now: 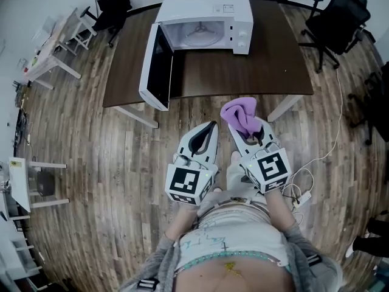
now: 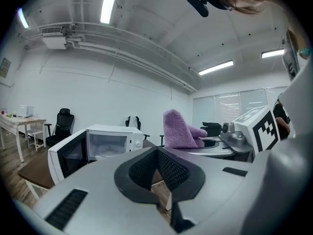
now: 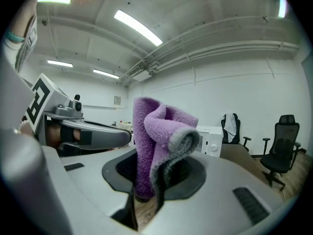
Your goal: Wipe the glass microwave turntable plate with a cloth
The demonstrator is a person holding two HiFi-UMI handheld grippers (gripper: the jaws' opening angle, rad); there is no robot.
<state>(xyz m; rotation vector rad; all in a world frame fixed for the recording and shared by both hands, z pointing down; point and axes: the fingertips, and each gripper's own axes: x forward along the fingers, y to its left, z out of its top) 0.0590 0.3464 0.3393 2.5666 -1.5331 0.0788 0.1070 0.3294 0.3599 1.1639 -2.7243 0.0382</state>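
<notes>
Over a grey-brown plank floor (image 1: 91, 151), a dark brown table (image 1: 243, 72) carries a white microwave oven (image 1: 206, 5), door open, with the round glass turntable plate (image 1: 200, 36) inside, while, well short of it, we hold our left gripper (image 1: 208, 129) pressed shut on nothing and our right gripper (image 1: 248, 131) pinching a folded purple fleece cloth (image 1: 239, 112).

No legible txt. Sticker (image 1: 227, 8) on microwave (image 1: 206, 23) top too small to read; shirt print (image 1: 209, 239) just scribbles.
</notes>
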